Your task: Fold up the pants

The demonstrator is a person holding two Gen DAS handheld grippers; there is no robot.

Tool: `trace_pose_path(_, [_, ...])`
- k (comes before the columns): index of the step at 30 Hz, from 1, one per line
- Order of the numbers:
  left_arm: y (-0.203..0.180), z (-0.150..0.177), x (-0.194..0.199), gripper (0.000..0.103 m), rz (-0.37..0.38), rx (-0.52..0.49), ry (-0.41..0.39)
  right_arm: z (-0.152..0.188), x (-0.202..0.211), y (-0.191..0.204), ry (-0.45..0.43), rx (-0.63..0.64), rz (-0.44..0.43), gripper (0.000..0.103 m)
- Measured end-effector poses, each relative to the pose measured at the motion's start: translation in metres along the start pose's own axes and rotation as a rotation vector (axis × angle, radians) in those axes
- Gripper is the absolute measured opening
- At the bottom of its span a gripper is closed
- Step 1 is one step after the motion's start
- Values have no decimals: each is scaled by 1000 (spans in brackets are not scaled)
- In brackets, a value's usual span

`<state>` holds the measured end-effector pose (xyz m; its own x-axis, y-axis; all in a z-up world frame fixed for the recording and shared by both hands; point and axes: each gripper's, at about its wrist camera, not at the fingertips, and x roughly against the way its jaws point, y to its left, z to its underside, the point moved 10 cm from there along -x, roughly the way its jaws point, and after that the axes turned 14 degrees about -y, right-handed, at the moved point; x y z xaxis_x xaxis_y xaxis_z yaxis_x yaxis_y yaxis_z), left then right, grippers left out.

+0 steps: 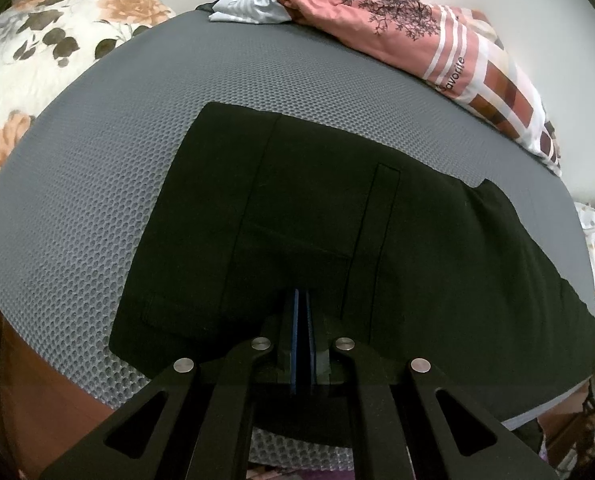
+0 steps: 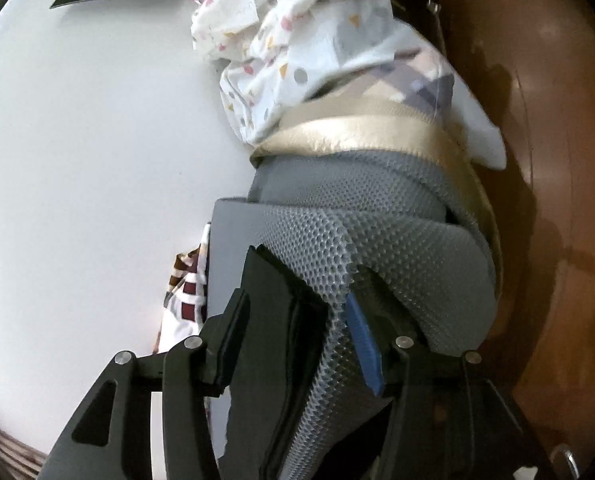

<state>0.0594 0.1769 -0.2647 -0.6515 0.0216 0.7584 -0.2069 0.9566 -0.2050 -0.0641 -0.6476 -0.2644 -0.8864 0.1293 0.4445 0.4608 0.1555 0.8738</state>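
The black pants (image 1: pixel 297 208) lie flat on a grey mesh mattress (image 1: pixel 97 200), with a back pocket seam showing. My left gripper (image 1: pixel 302 300) is shut, its blue pads (image 1: pixel 295 320) together over the middle of the pants; I see no fabric lifted between them. In the right wrist view, my right gripper (image 2: pixel 297 300) is open. An end of the black pants (image 2: pixel 281 280) and the mattress's mesh edge (image 2: pixel 337 256) lie between its fingers. The blue pad (image 2: pixel 363 344) stands clear of the cloth.
A pink patterned quilt (image 1: pixel 417 24) and a striped cloth (image 1: pixel 249 4) lie at the mattress's far edge. A floral blanket (image 1: pixel 37 40) is at the left. A white dotted cloth (image 2: pixel 297 40) is heaped past the mattress end, beside a white wall (image 2: pixel 77 140) and brown wood (image 2: pixel 545 200).
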Motion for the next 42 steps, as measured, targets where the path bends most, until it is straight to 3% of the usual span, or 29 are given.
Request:
trace_pose_path(3, [0,0,0,5,-3,-3,-1,0,1,2,-15,23,9,52])
trace_pose_path(6, [0,0,0,5,-3,4,-2,-14,14,11,-107,69,7,52])
trace_pose_path(10, [-1,0,0,5,-14,-3,-8,-6,3,21,-18,86,-19,52])
trace_pose_path(13, [-2,0,0,5,-11,2,-8,2,-6,19,13,112,14,50])
trace_pose_path(17, [-2,0,0,5,-6,14,-7,13,-12,18,59,21,-33,51])
trace_pose_path(22, [-2,0,0,5,-8,5,-9,29,-20,23,119,4,-70,52])
trace_pose_path(28, [-1,0,-1,5,-6,3,-9,26,-40,37,97,108,-23,49])
trace_pose_path(29, [0,-1,-1,5,-6,5,-9,28,-42,38,102,150,1,41])
trace_pose_path(30, [1,-1,-1,5,-4,12,-9,33,-45,36,123,209,40,14])
trace_pose_path(32, [0,-1,-1,5,-4,16,-9,38,-48,33,150,259,70,11])
trace_pose_path(35, [-1,0,0,5,-8,7,-10,32,-37,45,127,283,38,11])
trace_pose_path(37, [-1,-1,0,5,-10,9,-9,33,-26,65,109,267,-34,11])
trace_pose_path(42, [0,0,0,5,-8,25,-7,70,-7,143,152,315,-197,11])
